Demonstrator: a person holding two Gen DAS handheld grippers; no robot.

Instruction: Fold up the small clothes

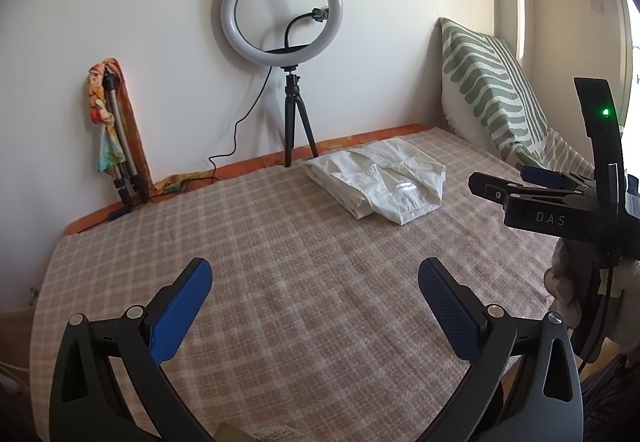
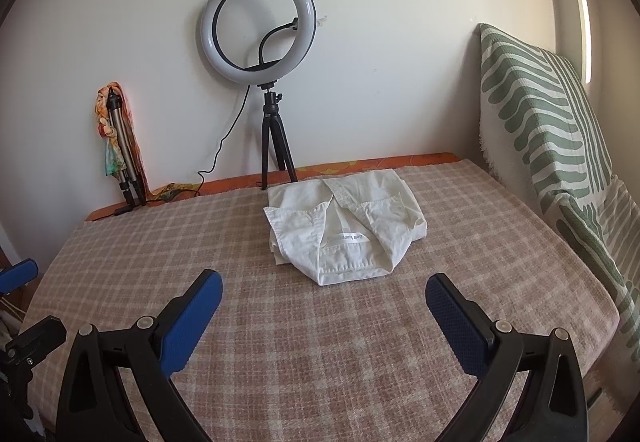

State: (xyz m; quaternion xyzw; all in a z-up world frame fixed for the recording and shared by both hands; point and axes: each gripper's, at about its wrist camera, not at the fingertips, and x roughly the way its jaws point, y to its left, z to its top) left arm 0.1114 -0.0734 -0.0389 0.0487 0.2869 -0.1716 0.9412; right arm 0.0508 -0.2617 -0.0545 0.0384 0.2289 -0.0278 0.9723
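Two grippers, the left gripper (image 1: 316, 278) and right gripper (image 2: 324, 292), hang with jaws wide apart, holding nothing. The white shirt (image 2: 344, 226) lies folded just before the ring light (image 2: 258, 26). Folding looks done; next likely means fetching another garment.

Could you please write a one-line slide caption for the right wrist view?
Open right gripper hovers over checked bedcover, facing folded white shirt before ring light.
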